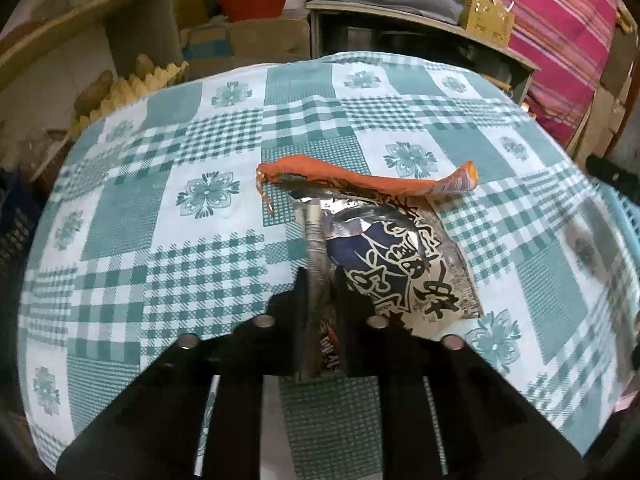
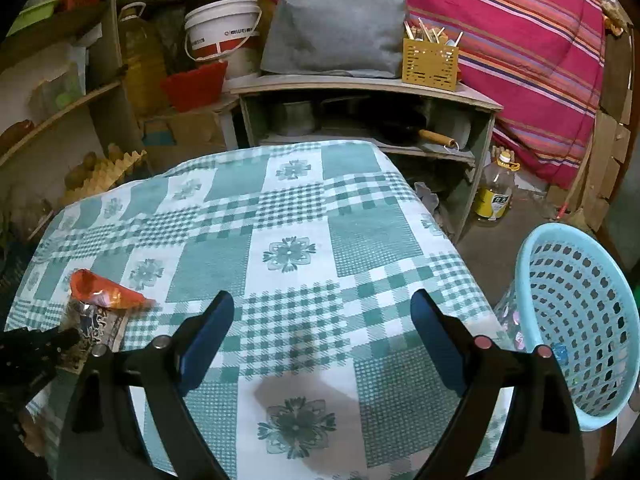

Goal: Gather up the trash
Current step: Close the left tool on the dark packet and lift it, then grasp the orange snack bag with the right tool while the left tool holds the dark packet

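An empty snack wrapper (image 1: 384, 240), orange outside with silver foil and dark printed lettering, lies over the green checked tablecloth (image 1: 160, 208). My left gripper (image 1: 320, 280) is shut on the wrapper's near edge. In the right wrist view the same wrapper (image 2: 104, 304) shows at the far left with the left gripper (image 2: 60, 340) on it. My right gripper (image 2: 322, 304) is open and empty above the cloth. A light blue perforated trash basket (image 2: 576, 320) stands beside the table's right edge, with bits of trash inside.
A wooden shelf unit (image 2: 360, 92) with a grey cushion and a yellow utensil holder (image 2: 430, 62) stands behind the table. An oil bottle (image 2: 494, 192) is on the floor. Buckets, shelves and egg trays are at the left. A striped pink blanket hangs at the right.
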Demonstrator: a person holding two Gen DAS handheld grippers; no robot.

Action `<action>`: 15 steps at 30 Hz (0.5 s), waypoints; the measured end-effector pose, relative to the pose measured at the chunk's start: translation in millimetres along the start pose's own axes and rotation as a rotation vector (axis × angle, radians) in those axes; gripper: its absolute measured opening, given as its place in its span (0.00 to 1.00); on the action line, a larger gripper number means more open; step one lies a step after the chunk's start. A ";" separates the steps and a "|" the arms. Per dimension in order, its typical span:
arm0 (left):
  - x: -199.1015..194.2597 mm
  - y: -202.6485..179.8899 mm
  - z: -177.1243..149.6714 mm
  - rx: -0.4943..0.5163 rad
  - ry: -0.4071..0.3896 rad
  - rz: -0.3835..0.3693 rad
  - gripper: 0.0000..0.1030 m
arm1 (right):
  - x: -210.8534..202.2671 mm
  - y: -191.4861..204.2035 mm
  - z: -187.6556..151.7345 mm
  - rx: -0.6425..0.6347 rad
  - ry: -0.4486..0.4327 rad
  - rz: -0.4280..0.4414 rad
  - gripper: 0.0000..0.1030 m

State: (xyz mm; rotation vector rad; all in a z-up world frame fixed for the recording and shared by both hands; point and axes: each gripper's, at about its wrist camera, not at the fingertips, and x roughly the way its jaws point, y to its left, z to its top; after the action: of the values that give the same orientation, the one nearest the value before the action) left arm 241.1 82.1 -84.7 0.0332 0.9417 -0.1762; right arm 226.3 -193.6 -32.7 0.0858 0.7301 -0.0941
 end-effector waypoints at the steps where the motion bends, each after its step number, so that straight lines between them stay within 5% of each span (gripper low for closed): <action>1: -0.5 1.4 0.3 -0.006 0.004 -0.014 0.04 | 0.7 1.6 0.0 0.002 0.001 0.006 0.86; 4: -9.3 3.5 1.1 -0.020 0.000 -0.040 0.03 | 1.1 8.8 -0.5 0.000 -0.001 0.029 0.86; 10: -59.4 11.1 8.6 -0.017 -0.130 -0.014 0.03 | -0.7 33.5 -2.4 -0.051 -0.019 0.058 0.86; 15: -96.8 26.5 18.1 -0.038 -0.260 0.064 0.03 | 4.9 56.0 -5.7 -0.092 0.001 0.088 0.86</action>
State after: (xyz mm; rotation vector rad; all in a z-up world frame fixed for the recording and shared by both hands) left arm 204.3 119.4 2.7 0.0047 0.6831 -0.1006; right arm 232.6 -137.7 -37.7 0.0300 0.7299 0.0233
